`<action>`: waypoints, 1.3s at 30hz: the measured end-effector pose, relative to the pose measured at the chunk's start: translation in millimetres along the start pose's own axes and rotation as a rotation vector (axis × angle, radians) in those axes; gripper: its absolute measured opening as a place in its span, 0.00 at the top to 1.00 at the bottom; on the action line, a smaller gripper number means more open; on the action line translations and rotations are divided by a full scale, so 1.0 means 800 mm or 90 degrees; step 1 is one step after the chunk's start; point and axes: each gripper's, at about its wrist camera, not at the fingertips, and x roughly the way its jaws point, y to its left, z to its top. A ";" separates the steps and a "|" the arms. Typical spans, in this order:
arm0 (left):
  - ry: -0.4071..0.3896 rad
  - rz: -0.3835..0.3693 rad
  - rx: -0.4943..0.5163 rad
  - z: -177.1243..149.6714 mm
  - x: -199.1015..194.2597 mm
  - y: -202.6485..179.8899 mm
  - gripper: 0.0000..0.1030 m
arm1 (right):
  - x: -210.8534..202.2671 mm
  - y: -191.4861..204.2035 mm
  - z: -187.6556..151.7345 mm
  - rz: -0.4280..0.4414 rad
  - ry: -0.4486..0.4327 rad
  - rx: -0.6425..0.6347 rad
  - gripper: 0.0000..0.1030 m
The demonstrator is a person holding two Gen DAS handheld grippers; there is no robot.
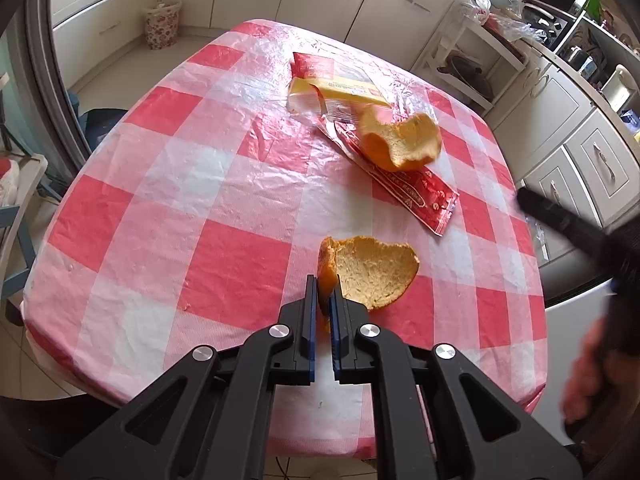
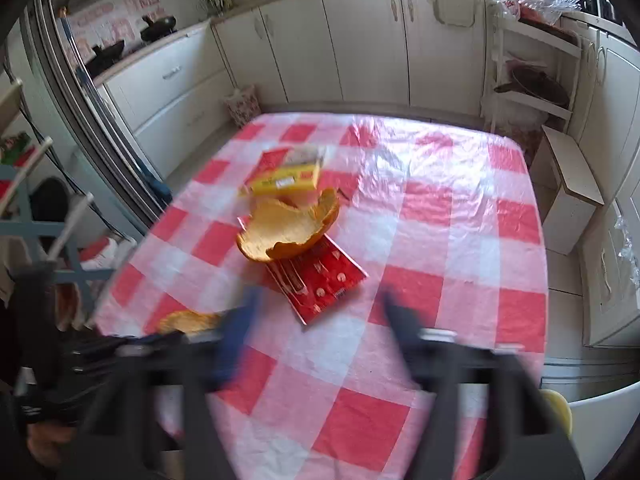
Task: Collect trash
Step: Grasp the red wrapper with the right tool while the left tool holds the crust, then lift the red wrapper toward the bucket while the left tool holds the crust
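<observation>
Pinching the near edge of a curved orange peel piece [image 1: 372, 272], the left gripper [image 1: 323, 292] has its blue-padded fingers clamped on the rind above the red-and-white checked plastic tablecloth [image 1: 192, 208]. Farther right, a second cupped orange peel [image 2: 290, 228] rests on a red foil wrapper [image 2: 324, 284], beside a yellow packet [image 2: 286, 180]. The right gripper [image 2: 316, 312], blurred, has its fingers wide apart and empty.

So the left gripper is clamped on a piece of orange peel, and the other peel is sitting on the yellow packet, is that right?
Not quite. The left gripper is clamped on a piece of orange peel, but the other peel sits on the red wrapper, not on the yellow packet, which lies just behind it. The right wrist view shows this most clearly.
</observation>
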 end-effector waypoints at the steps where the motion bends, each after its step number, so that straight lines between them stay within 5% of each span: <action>1: 0.001 0.001 0.001 -0.001 0.000 0.000 0.95 | 0.014 0.005 -0.003 -0.007 0.010 -0.016 0.25; 7: 0.005 0.002 0.000 -0.004 0.001 0.004 0.95 | 0.080 0.034 -0.012 -0.065 0.061 -0.095 0.24; 16: 0.012 -0.004 -0.003 0.000 0.006 0.004 0.95 | 0.121 0.025 0.008 -0.080 0.047 -0.061 0.25; 19: 0.014 -0.006 -0.003 0.001 0.007 0.002 0.95 | 0.120 0.034 0.012 -0.067 0.040 -0.080 0.62; 20: 0.015 -0.006 -0.003 0.001 0.008 0.002 0.95 | 0.121 0.038 0.013 -0.063 0.043 -0.087 0.87; 21: 0.015 -0.007 -0.002 0.001 0.008 0.001 0.95 | 0.123 0.042 0.014 -0.066 0.046 -0.096 0.96; 26: 0.014 -0.008 -0.001 0.001 0.007 0.000 0.95 | 0.113 0.042 0.015 -0.042 0.041 -0.074 0.99; 31: 0.007 -0.011 -0.004 0.002 0.003 0.001 0.95 | 0.046 0.052 0.025 0.028 -0.018 -0.058 0.99; 39: -0.003 -0.012 0.002 -0.001 -0.003 -0.005 0.95 | -0.041 0.032 0.016 0.019 -0.082 -0.044 0.99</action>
